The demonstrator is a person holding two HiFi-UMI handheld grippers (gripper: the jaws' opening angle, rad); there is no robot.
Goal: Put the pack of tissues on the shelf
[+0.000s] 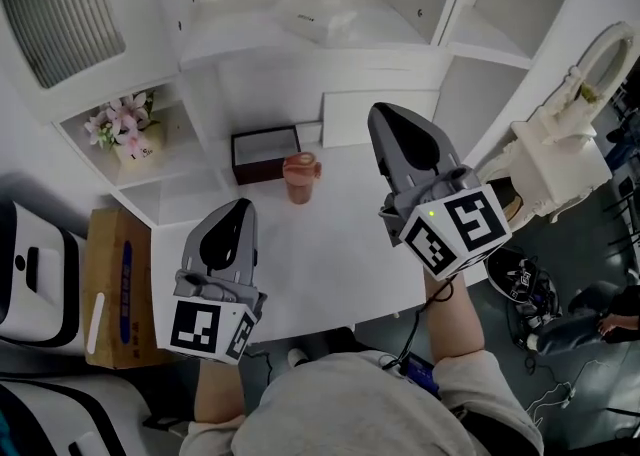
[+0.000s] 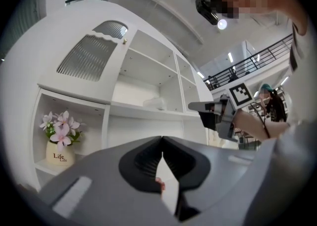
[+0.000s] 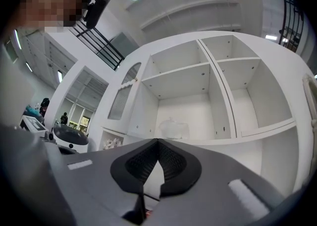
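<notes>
The clear-wrapped pack of tissues (image 1: 315,19) lies on the white shelf (image 1: 250,39) of the cabinet, apart from both grippers. The left gripper view shows the pack (image 2: 154,103) on the middle shelf, and the right gripper view has the same pack (image 3: 172,129) straight ahead. My left gripper (image 1: 237,206) hovers over the white table's (image 1: 340,244) near left part, jaws shut with nothing between them. My right gripper (image 1: 385,114) is raised higher at the right and points toward the cabinet. Its jaws are shut and hold nothing.
On the table's far side stand a dark open box (image 1: 265,152) and an orange cup (image 1: 301,177). A pot of pink flowers (image 1: 128,132) sits in a low left cubby. A cardboard box (image 1: 118,284) stands on the floor at the left, and a white ornate object (image 1: 570,134) at the right.
</notes>
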